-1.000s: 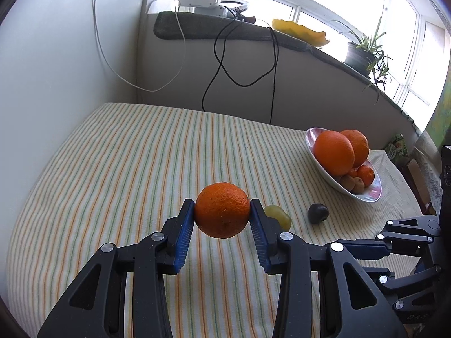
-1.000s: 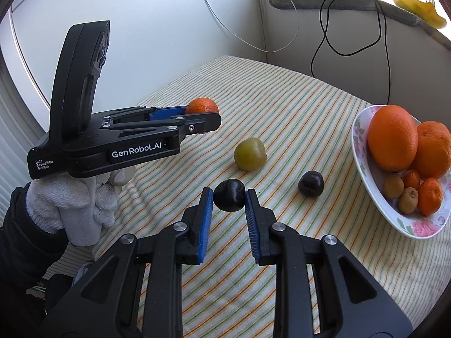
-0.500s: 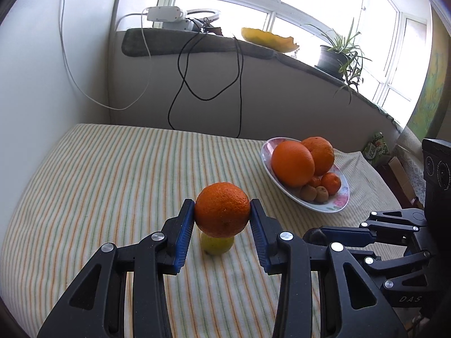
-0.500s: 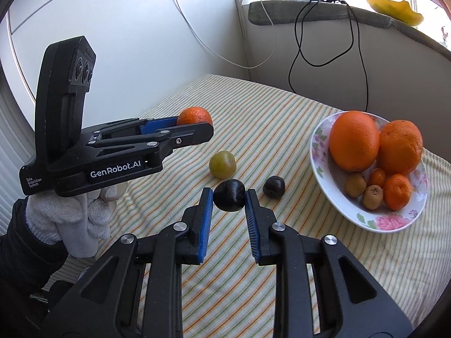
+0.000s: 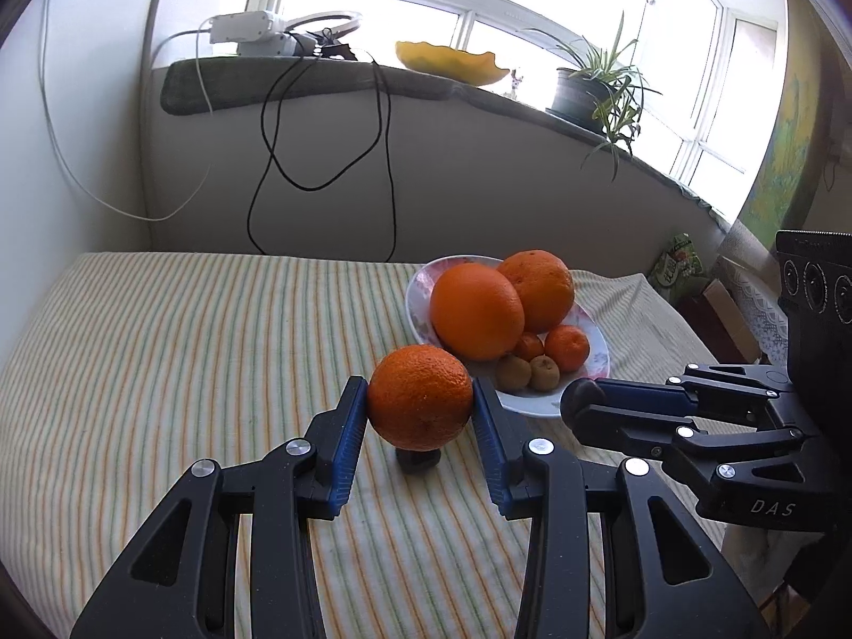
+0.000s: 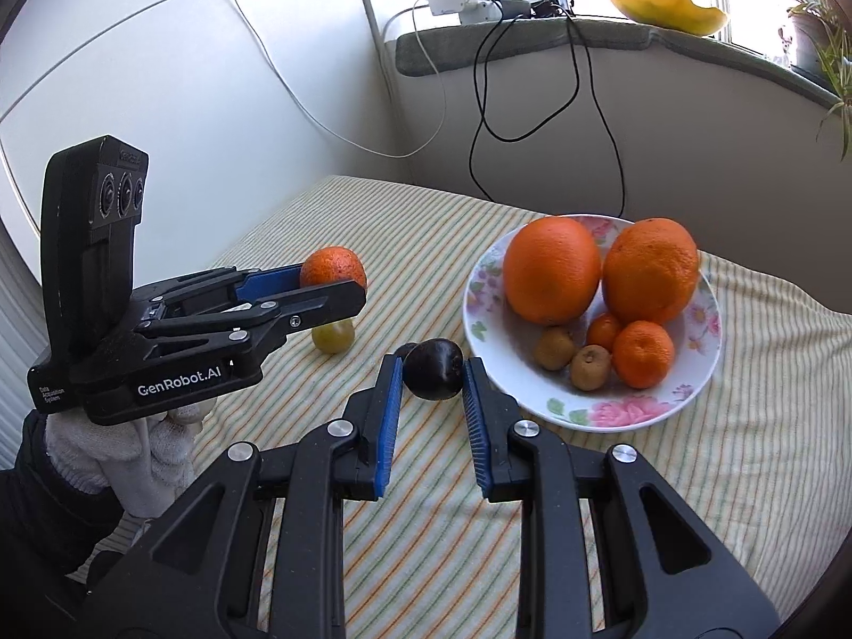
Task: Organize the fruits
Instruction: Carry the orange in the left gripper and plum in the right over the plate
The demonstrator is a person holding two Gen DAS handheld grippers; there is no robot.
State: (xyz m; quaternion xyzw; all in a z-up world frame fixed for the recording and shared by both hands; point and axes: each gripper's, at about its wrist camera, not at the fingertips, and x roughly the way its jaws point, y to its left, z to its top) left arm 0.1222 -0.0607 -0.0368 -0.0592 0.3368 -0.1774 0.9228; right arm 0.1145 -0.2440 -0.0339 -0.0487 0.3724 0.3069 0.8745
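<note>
My left gripper is shut on an orange and holds it above the striped cloth, short of the flowered bowl. My right gripper is shut on a dark plum, held just left of the bowl's rim. The bowl holds two big oranges, small mandarins and kiwis. A second dark plum lies on the cloth under the held orange. A green plum lies on the cloth below the left gripper.
The table is covered by a striped cloth. Black and white cables hang down the wall behind. The sill above carries a power strip, a yellow dish and a potted plant.
Both grippers have moved with their fruit toward the bowl, which now looks larger and closer. The green plum has dropped out of the left wrist view.
</note>
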